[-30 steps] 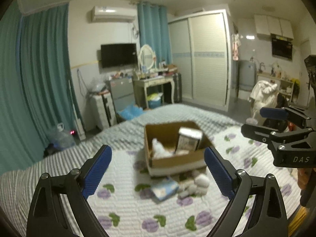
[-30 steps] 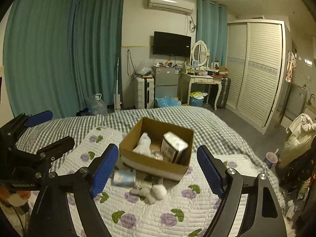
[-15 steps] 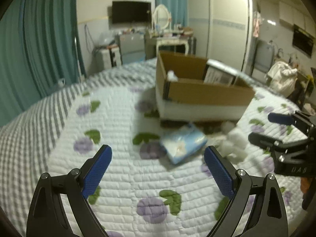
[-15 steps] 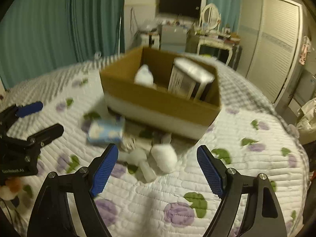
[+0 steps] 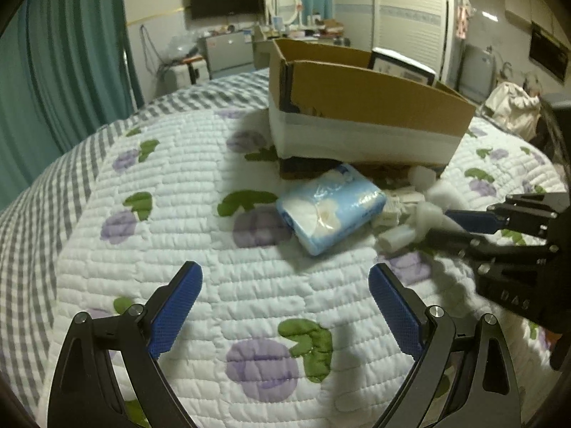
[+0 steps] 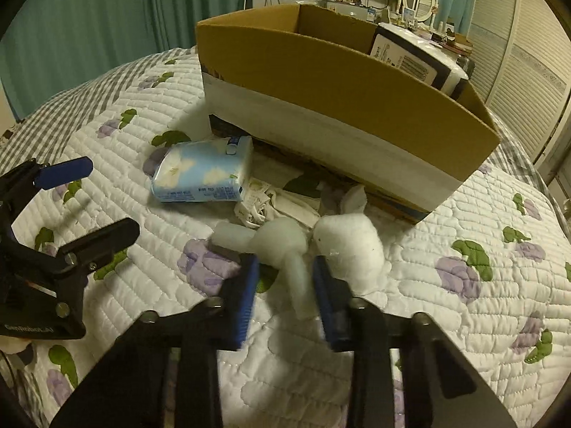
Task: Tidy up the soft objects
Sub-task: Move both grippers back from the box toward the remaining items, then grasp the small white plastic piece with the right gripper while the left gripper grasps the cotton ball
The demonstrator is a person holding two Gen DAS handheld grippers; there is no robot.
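Right wrist view: narrowed right hand-held gripper (image 6: 283, 287) flanks white soft toy (image 6: 285, 246); left hand-held gripper (image 5: 283, 306) wide.

The quilt (image 5: 249, 285) is stitched cloth, matt and puffy, with sewn flower patches. The cardboard box (image 6: 339, 71) is brown matt paperboard with a smooth white band along its lower wall. The tissue pack (image 5: 330, 210) has glossy plastic film. The white plush toy (image 6: 285, 249) looks soft and fuzzy. The right gripper (image 6: 283, 297) has black matt arms and 2 blue ribbed pads (image 6: 244, 299).
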